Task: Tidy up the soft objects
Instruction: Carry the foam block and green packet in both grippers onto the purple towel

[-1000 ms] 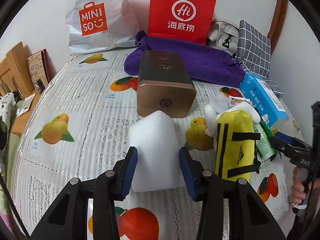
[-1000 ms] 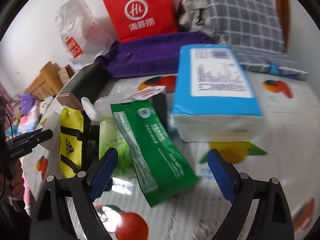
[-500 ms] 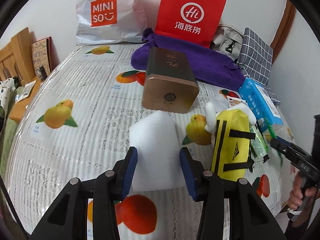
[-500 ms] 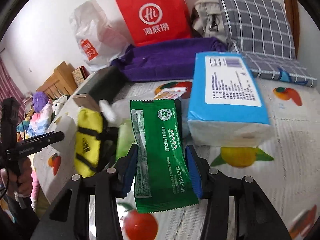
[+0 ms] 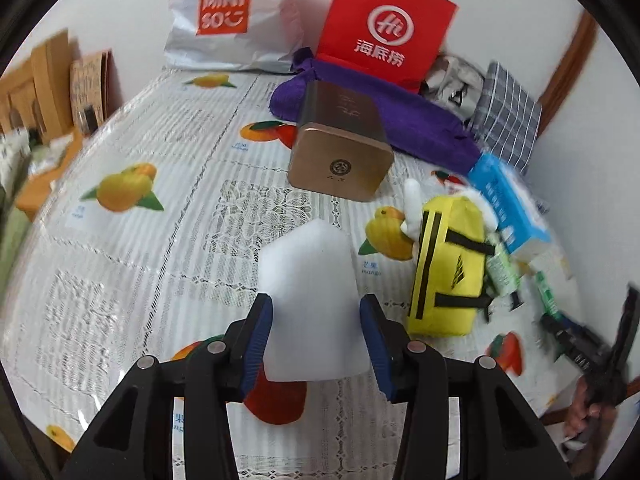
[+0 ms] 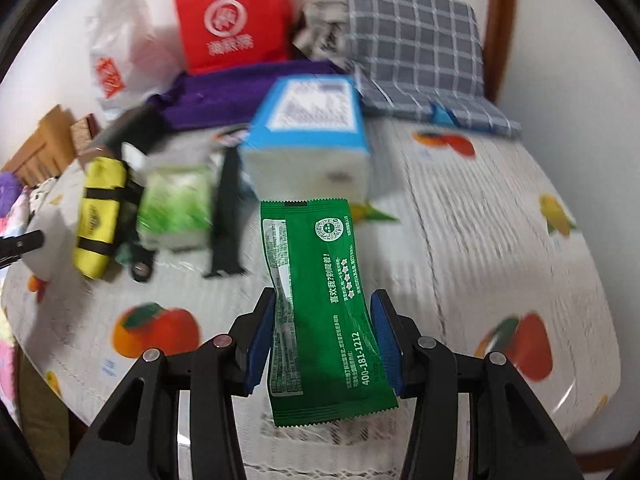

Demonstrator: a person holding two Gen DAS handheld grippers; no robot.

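Both hand-held grippers carry soft items over the bed.

Left hand-held gripper [image 5: 316,338], jaws opening around the white foam block [image 5: 310,304], apparently releasing; right hand-held gripper [image 6: 322,338] pinches the green packet [image 6: 320,292], which next needs placing.

Open sheet [image 5: 168,264] leftward; bronze box [image 5: 340,160], yellow bag [image 5: 446,268] crowding right.

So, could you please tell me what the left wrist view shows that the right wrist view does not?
Only the left wrist view shows the left gripper, its jaws opening around a white foam block, and the end face of the bronze box.

Only the right wrist view shows the right gripper shut on a green packet, plus a light green pack.

Both show the yellow pouch, blue tissue pack, red bag and purple towel.
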